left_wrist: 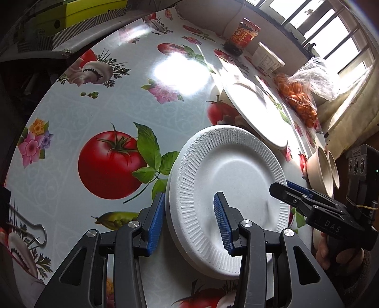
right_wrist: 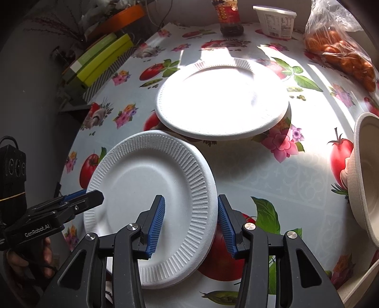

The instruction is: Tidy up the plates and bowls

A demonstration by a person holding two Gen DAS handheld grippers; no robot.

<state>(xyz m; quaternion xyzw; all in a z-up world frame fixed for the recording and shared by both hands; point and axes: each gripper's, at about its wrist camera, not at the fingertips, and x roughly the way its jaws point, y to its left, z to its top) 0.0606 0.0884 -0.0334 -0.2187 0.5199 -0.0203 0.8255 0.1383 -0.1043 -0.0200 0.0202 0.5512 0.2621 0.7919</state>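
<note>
The round table [right_wrist: 272, 170], covered in an oilcloth printed with tomatoes and flowers, is lying mostly bare on its left half, and its curved edge is running close to the stacked green boxes [right_wrist: 101, 59]. A large white foam plate [right_wrist: 220, 99] is sitting in bright sun toward the far side. A smaller ribbed foam plate [right_wrist: 151, 189] is lying nearer, its far rim coming just up to the large plate's near edge; whether the two touch I cannot tell.

The left gripper [left_wrist: 191, 220] is straddling that nearer plate's left rim, one blue pad outside the edge and one over the plate's well, jaws parted and not pressing. The right gripper [right_wrist: 190, 222] is straddling the opposite rim in the same way, jaws likewise released, the outer pad just beside the edge.

Beige bowls [left_wrist: 323, 170] are standing at the table's right edge. A bag of orange fruit [right_wrist: 341, 52], a white tub [right_wrist: 276, 21] and a sauce jar [left_wrist: 241, 38] are lining the far edge.
</note>
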